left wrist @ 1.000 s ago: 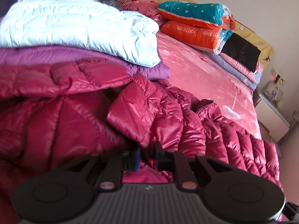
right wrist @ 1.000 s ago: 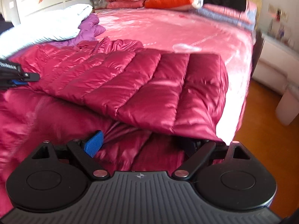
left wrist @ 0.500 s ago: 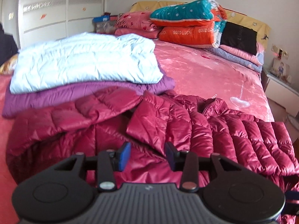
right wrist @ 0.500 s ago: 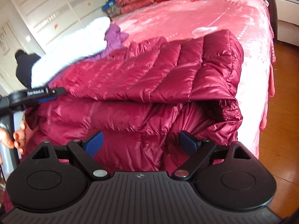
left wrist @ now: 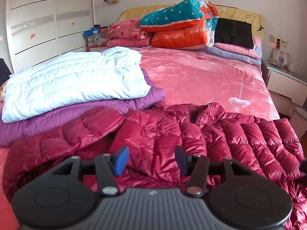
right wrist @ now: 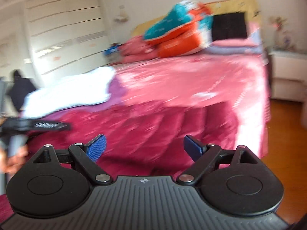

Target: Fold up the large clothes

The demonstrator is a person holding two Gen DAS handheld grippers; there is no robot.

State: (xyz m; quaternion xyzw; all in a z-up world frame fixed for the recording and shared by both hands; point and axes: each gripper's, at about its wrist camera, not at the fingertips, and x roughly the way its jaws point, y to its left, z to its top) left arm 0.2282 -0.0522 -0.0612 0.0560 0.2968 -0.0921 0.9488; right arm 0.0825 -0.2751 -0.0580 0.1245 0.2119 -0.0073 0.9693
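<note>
Left gripper jaws opening, empty, above the red jacket.

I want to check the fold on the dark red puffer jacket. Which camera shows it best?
The left wrist view: the dark red puffer jacket is sharp there, its quilting and folded-over flap clear across the bed. The right wrist view shows only a motion-blurred red mass.

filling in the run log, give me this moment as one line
stage: fold just released | left gripper: opening, nothing between pads | right gripper: open, empty | red down jacket: lying folded on bed
</note>
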